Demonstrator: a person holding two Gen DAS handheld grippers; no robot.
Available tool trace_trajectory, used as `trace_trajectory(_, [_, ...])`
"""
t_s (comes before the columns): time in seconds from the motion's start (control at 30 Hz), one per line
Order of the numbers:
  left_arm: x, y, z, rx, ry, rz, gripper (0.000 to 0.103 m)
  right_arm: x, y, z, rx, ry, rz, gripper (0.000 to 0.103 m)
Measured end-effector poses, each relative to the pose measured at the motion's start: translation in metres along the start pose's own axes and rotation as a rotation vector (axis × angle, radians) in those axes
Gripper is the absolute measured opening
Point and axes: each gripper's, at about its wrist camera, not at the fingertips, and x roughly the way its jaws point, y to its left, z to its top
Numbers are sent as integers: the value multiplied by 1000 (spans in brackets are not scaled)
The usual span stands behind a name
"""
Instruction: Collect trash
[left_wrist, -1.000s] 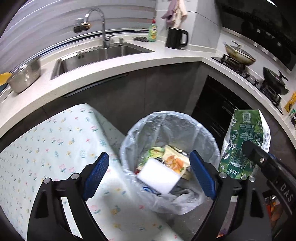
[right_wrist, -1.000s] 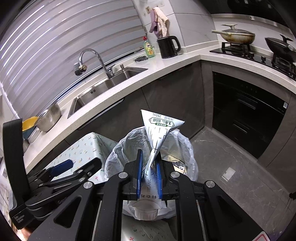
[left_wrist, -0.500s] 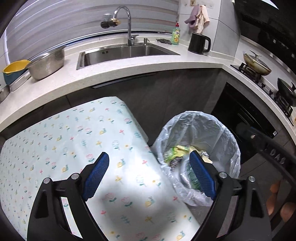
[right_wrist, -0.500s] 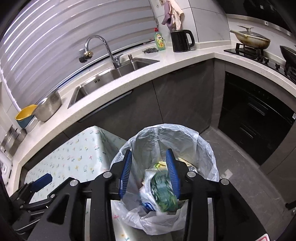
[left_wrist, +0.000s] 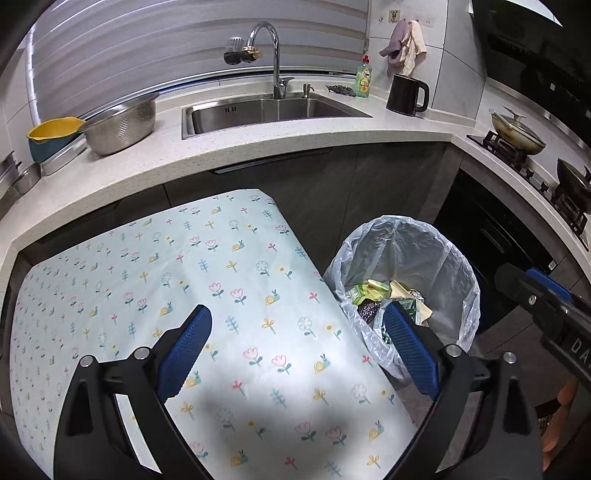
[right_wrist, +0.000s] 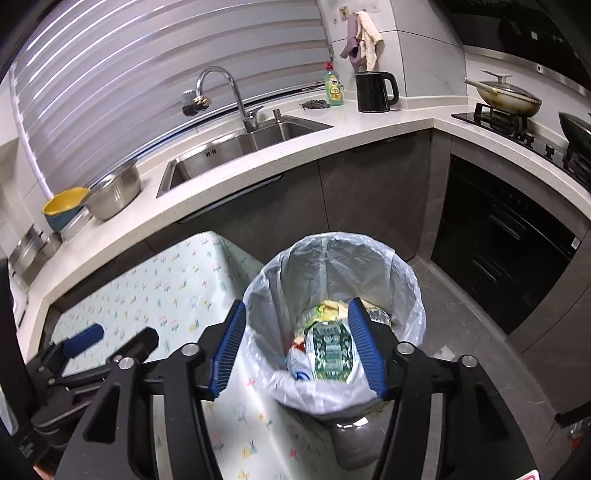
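Left wrist view: your left gripper (left_wrist: 295, 350) has its blue pads spread wide with nothing between them. It hangs over the near right part of the table (left_wrist: 166, 280), which is covered with a flower-print cloth. The trash bin (left_wrist: 406, 240), lined with a clear plastic bag, stands on the floor just beside the table's right edge. Inside it you see wrappers and a green carton (left_wrist: 404, 304), partly hidden behind the right pad. Your right gripper (left_wrist: 543, 295) enters at the right border of this view; its state cannot be told from here. Behind the table, the counter (left_wrist: 295, 144) carries a sink (left_wrist: 266, 110), a metal colander (left_wrist: 122, 123) and a black kettle (left_wrist: 406, 94).

Right wrist view: your right gripper (right_wrist: 297, 347) is directly above the bin (right_wrist: 332, 251), with its pads apart and empty. The green carton (right_wrist: 332, 354) lies on top of the other trash (right_wrist: 328, 310) in the bin, between the two pads in this view but below them, not touched. Your left gripper (right_wrist: 107, 339) appears at the lower left, over the table (right_wrist: 166, 288), its fingers apart.
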Motion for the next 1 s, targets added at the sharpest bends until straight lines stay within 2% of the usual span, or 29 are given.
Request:
trace_trajectory(0.1, [-10,1,-8,-1,5,17,95,-11,5,-10,-29,8,-13,67])
trace_trajectory(0.17, [-16,3,-14,-5,12,26,95,-18,6,-16,-48,10,-25,68])
trace_trajectory(0.3, [-24,8,-24,-32,36,30,95,-29,7,-26,-69,14,-46,77])
trace_trajectory(0.6, [-43,6,-46,-31,32,61,95,-45,9,-54,-106,35,-53,85])
trace_trajectory(0.7, [-47,3,-52,-22,27,74,95,-45,5,-60,-92,52,-36,96])
trace_trajectory(1.0, [-50,-7,-62,-14,33,96,95,-47,-7,-67,-69,50,-27,96])
